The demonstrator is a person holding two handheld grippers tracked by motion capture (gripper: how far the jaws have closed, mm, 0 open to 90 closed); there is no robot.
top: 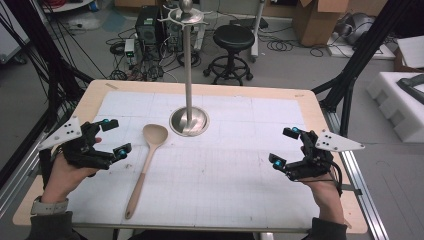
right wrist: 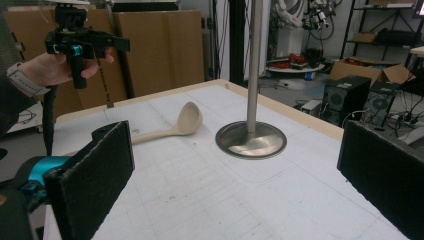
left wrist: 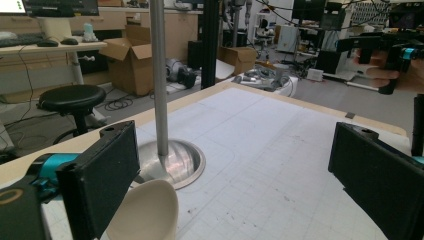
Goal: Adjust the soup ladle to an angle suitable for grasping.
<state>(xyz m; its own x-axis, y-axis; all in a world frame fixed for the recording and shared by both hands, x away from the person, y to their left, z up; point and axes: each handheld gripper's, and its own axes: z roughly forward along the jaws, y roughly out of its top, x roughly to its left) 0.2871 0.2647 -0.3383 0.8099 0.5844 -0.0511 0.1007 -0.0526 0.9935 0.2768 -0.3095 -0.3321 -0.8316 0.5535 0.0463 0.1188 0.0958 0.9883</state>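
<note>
We hold our left gripper (top: 114, 137) and right gripper (top: 285, 147) wide and empty above the surface (top: 240, 175), flanking the beige wooden ladle (top: 145, 165) beside the tall steel stand (top: 189, 100).

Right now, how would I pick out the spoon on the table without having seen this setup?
Find the tall metal stand rising from its round base mid-table. Just left of that base lies the spoon, bowl toward the stand, handle running back toward the person. It is the lone beige, flat-lying thing on the white mat.
</note>
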